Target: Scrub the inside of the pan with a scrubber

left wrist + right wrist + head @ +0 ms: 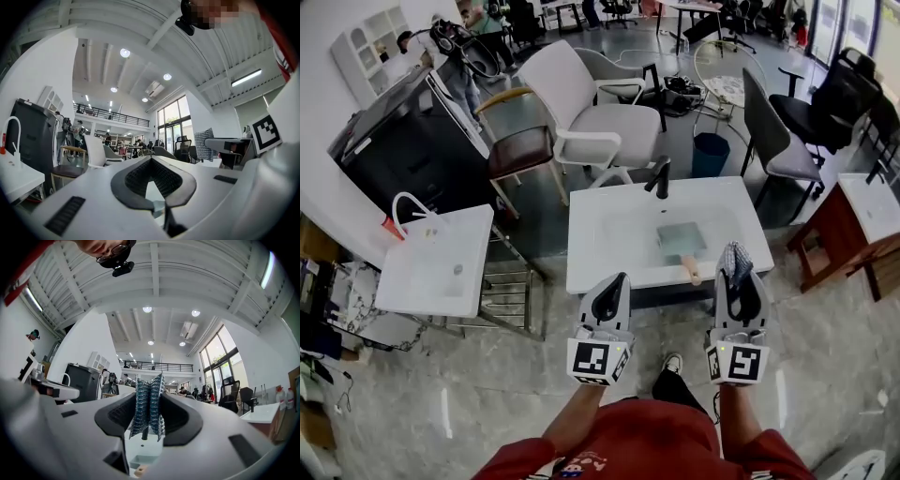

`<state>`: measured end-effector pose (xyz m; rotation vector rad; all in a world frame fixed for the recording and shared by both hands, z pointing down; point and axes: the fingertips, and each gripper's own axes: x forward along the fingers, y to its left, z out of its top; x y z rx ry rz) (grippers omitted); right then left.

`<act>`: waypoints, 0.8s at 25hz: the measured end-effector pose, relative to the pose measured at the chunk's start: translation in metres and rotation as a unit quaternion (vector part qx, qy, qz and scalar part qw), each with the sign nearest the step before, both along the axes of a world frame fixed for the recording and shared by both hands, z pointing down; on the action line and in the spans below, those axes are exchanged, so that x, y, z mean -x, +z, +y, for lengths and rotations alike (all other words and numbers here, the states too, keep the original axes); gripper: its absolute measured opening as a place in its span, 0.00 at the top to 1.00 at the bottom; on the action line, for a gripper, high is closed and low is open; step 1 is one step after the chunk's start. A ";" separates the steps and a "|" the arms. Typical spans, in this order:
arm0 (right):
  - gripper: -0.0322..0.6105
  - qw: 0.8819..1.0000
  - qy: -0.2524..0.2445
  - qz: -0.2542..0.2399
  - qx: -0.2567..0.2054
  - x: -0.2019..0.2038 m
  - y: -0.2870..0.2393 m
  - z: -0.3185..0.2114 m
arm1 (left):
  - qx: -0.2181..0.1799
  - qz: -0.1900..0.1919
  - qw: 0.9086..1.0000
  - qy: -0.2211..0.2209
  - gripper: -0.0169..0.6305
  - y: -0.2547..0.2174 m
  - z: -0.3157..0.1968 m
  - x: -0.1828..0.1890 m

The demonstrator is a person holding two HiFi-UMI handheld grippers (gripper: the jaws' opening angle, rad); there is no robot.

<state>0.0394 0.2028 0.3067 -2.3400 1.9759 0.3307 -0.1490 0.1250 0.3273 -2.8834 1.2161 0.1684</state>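
Right gripper [736,270] is clamped on the scrubber [734,255], a soft springy mesh wad pinched mid-body, ends sticking out past the tips. Left gripper [614,284] has jaws together, nothing between them. Both are held in the air short of the table [581,267].

The pan [681,238], square, sits in the table's sunken basin with its wooden handle [690,271] pointing at the near edge. It's probably rigid, light enough to slide when scrubbed and slick if wet, so steady it by the handle. The basin walls and the faucet [660,176] behind limit strokes. The near side is open.
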 end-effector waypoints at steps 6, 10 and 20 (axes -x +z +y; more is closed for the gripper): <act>0.68 1.000 0.002 -0.004 0.001 -0.063 -0.002 -0.036 | 0.002 -0.009 1.000 0.007 0.96 -0.003 -0.039 -0.064; 0.68 1.000 0.006 -0.009 0.001 -0.105 -0.002 -0.055 | -0.010 -0.012 1.000 0.014 0.96 -0.011 -0.056 -0.106; 0.68 1.000 0.005 -0.019 0.008 -0.176 0.007 -0.079 | -0.011 -0.025 1.000 0.011 0.96 -0.009 -0.085 -0.176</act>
